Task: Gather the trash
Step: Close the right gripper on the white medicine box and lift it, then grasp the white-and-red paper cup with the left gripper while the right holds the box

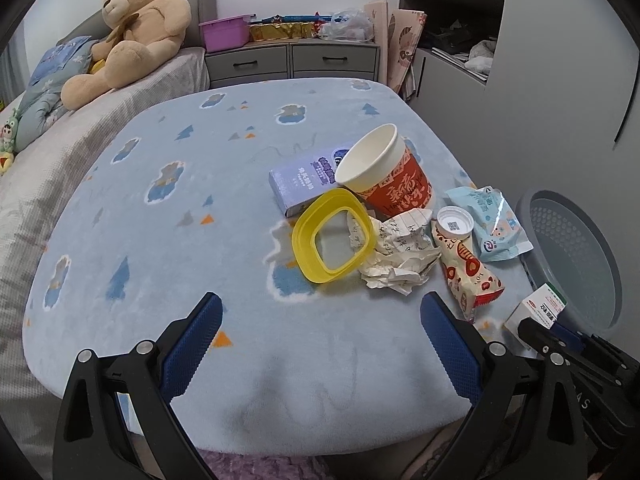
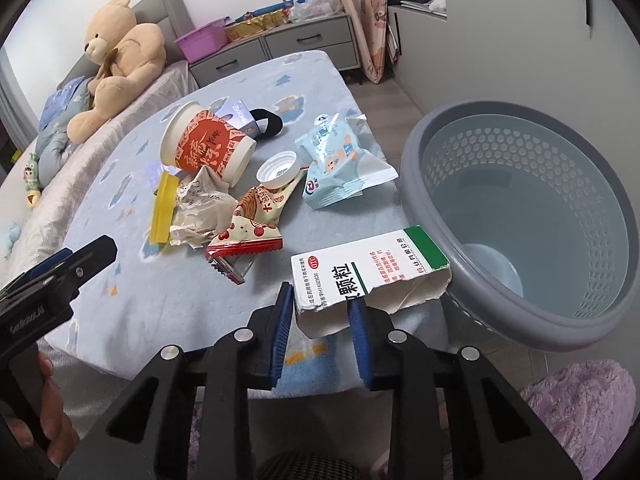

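Left to right on the blue blanket [image 1: 160, 240]: yellow frame [image 1: 333, 236], crumpled paper [image 1: 400, 256], tipped red noodle cup [image 1: 386, 170], white cap [image 1: 454, 222], snack wrapper [image 1: 468, 272], pale blue packet [image 1: 494, 228]; grey perforated basket [image 2: 532, 216] stands beside the bed edge. Left gripper [image 1: 320, 340] spread wide, holding nothing. Right gripper [image 2: 320, 314] pinches the torn white-and-green medicine box [image 2: 368, 268] just beside the basket rim; its pinched end is partly hidden by the fingers.

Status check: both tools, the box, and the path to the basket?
Right tool shut on medicine box, near grey basket. Left tool open, empty, over blanket. Path to basket clear. Cup, wrappers, paper remain.
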`<state>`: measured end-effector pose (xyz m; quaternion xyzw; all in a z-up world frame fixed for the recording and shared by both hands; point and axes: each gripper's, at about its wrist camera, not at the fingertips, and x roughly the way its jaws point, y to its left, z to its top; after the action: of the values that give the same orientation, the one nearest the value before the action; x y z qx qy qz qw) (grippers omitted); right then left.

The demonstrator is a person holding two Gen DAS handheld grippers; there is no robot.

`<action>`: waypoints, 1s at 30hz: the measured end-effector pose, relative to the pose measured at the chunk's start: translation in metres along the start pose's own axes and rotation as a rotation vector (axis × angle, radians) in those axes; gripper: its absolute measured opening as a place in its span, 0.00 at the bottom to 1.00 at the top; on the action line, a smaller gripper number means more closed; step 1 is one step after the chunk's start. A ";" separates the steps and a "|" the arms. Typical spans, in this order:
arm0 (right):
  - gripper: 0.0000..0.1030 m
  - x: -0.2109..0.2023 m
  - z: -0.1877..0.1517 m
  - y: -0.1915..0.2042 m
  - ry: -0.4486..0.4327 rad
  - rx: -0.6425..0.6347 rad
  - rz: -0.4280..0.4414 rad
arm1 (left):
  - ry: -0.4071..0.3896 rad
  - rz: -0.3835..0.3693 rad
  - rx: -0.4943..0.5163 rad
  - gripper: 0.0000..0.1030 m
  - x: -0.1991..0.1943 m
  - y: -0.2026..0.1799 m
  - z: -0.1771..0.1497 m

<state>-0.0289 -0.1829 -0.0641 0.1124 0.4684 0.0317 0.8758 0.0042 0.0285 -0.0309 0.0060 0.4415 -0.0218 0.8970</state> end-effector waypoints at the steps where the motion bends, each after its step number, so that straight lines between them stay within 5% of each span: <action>1: 0.27 0.001 0.000 0.000 0.002 -0.002 0.001 | 0.000 0.003 -0.006 0.92 0.001 0.002 0.001; 18: 0.06 0.004 0.000 0.006 -0.006 -0.013 0.068 | 0.006 0.020 -0.017 0.92 0.009 0.009 0.008; 30: 0.06 -0.012 0.006 0.014 -0.047 -0.028 0.084 | -0.009 0.025 -0.031 0.92 0.009 0.018 0.011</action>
<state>-0.0300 -0.1719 -0.0474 0.1205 0.4422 0.0726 0.8858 0.0195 0.0457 -0.0316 -0.0026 0.4378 -0.0039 0.8990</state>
